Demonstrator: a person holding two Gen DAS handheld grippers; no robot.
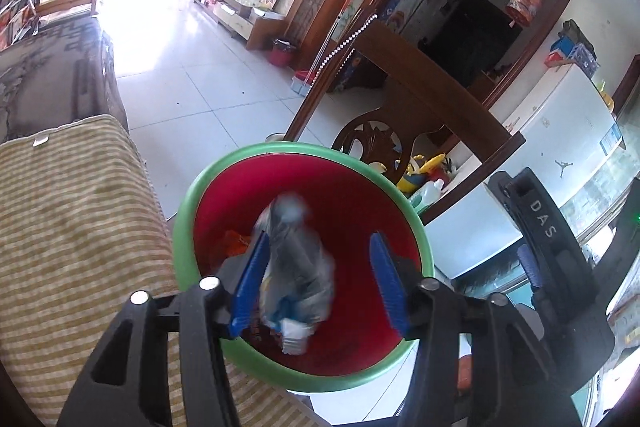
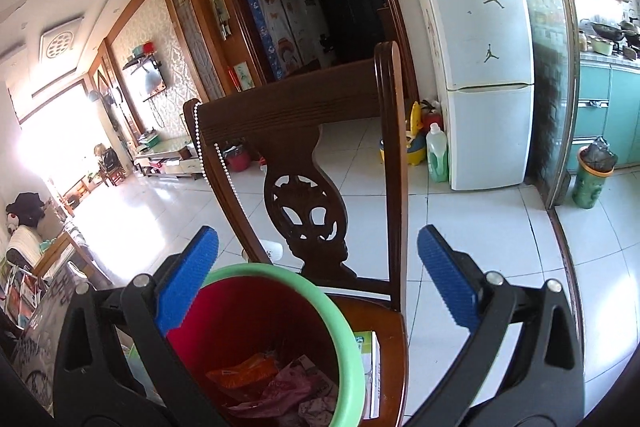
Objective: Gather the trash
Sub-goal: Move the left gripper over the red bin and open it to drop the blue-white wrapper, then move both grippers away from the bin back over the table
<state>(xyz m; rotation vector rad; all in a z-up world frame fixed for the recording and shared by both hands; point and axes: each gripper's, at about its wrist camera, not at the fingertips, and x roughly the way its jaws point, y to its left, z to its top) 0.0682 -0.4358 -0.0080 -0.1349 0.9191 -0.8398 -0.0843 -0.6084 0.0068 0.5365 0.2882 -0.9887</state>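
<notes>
A crumpled plastic bottle, blurred, hangs over the mouth of a red trash bin with a green rim, between the spread blue pads of the left gripper; it lies against the left pad only. The right gripper hovers with jaws wide apart, empty, above the same bin, which holds an orange wrapper and pink plastic beside a carved wooden chair.
</notes>
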